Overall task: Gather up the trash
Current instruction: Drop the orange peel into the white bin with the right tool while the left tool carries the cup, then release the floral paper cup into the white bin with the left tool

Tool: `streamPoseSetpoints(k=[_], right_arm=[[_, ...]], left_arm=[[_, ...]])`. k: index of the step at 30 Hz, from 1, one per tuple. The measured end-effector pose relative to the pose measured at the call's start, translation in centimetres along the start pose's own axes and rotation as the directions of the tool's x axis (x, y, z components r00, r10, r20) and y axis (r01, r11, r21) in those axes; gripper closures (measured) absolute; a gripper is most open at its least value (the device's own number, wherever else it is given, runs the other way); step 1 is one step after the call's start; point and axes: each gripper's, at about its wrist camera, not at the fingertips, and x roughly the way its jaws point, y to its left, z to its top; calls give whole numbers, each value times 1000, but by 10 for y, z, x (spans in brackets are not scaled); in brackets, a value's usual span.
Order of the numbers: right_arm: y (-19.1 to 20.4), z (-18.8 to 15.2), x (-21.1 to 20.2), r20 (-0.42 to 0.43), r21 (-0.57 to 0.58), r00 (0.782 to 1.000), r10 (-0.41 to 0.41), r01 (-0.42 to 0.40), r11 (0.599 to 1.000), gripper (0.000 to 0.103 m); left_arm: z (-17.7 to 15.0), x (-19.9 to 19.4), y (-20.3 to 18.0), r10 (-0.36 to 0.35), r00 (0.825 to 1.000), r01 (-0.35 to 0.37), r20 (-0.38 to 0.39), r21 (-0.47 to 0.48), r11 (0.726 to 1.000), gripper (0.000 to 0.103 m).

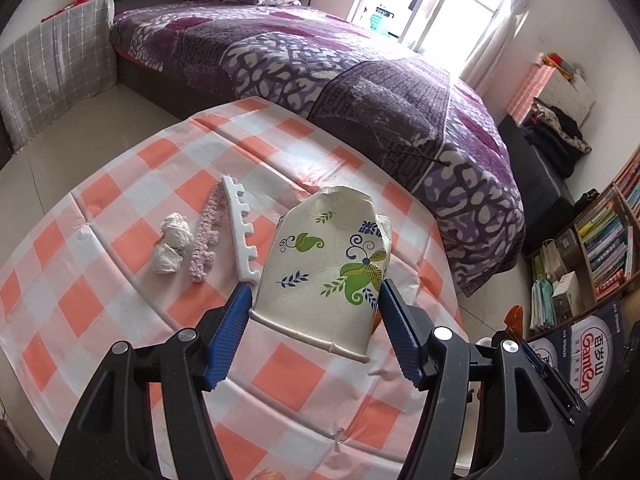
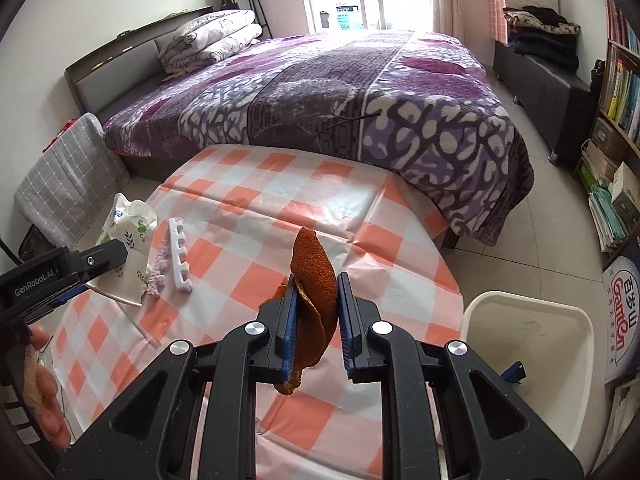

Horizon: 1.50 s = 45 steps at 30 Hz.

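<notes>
So the crumpled paper cup [image 1: 324,268] with the green leaf print sits right between the blue pads of the left gripper [image 1: 316,294], rim end toward the camera, crushed top pointing away. The pads press its sides just above the rim, so it's clamped. From the right wrist view it looks lifted off the checked tablecloth [image 2: 280,208], tilted.

Over on the other side, the right gripper [image 2: 316,280] has a curled orange peel [image 2: 312,280] pinched between its pads, one end sticking up past the fingertips and the other hanging down below them. Jaws are nearly together on it.

Left on the table: a crumpled white tissue [image 1: 172,248], a pinkish fuzzy strip [image 1: 204,240] just beside it, and a white notched foam strip [image 1: 242,232] next to that, near the cup's far side.

A white bin [image 2: 528,344] stands at the table's right edge, just beside the right gripper. A purple-patterned bed [image 2: 340,100] is behind the table.
</notes>
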Motion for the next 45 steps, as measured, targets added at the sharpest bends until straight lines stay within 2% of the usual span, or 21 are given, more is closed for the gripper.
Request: streamPoseSetpoints(k=[6,12,15,19,22,24,27,37,39,45], right_arm=[[-43,-2,-8,-23,76,998,-65,67,995,85],[-94,-6,-13,-74,190,988,-136,148,971,85],[-124,-11,-12,-136,253,976,-170,200,947,85],[-156,-21,-9,-214,330,962,-169,234,914,85],[-173,-26,-12,-232,364,952,-201,277,889,75],[-180,-27,-19,-214,384,951,-223,291,876,47],[-191,-26,-31,-176,404,946,-271,320,857,35],[-223,-26,-55,-125,498,941,-314,333,801,20],[-226,-26,-61,-110,517,937,-332,339,786,15],[-240,-27,-76,-80,557,927,-367,347,755,11]], left_arm=[[-15,7,-36,-24,999,25,-23,62,998,39],[-29,15,-67,-46,998,51,-52,111,992,39],[-35,20,-80,-53,996,62,-68,134,989,39],[-45,26,-97,-58,994,73,-91,168,983,39],[-52,31,-110,-67,992,86,-108,188,978,39],[-56,33,-117,-75,990,97,-118,197,976,39],[-61,36,-129,-83,988,109,-131,211,971,39],[-86,42,-170,-122,975,170,-187,268,948,38],[-95,42,-182,-137,969,193,-203,289,938,38],[-118,41,-212,-173,954,251,-244,344,905,37]])
